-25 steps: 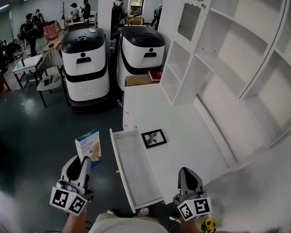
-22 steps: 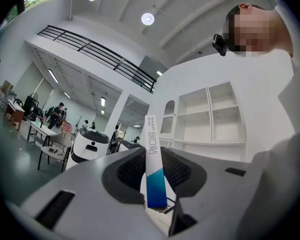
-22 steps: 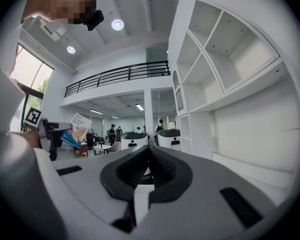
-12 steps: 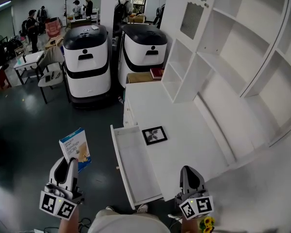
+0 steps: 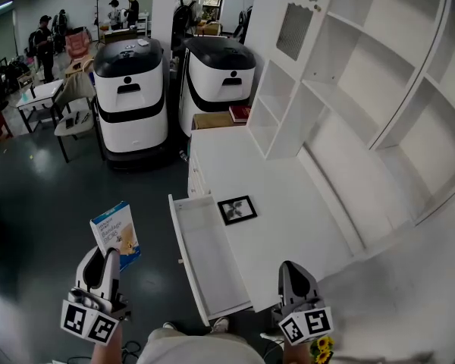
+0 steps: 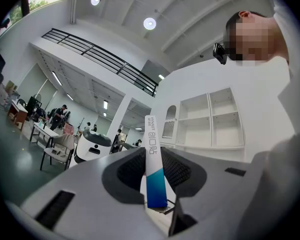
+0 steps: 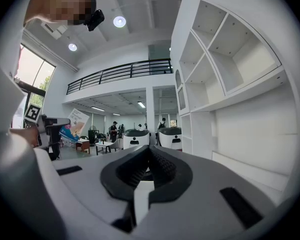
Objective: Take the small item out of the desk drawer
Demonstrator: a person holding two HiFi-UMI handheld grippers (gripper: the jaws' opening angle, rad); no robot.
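Observation:
My left gripper [image 5: 108, 258] is shut on a small blue-and-white box [image 5: 115, 233] and holds it upright over the dark floor, left of the desk. In the left gripper view the box [image 6: 154, 169] stands edge-on between the pads of the left gripper [image 6: 153, 160]. The white desk drawer [image 5: 179, 237] is pulled out, and nothing shows on its bare bottom. My right gripper [image 5: 292, 273] hovers at the desk's front edge, shut with nothing in it; in its own view the right gripper [image 7: 149, 157] has its jaws pressed together.
A black picture frame [image 5: 237, 210] lies on the white desk top [image 5: 296, 226]. A tall white shelf unit [image 5: 349, 74] lines the right. Two white-and-black machines [image 5: 130, 89] [image 5: 216, 82] stand beyond the desk. Chairs, tables [image 5: 68, 120] and people are at the far left.
My left gripper has carried the box leftward, away from the drawer, and then held still. The right gripper has stayed where it was.

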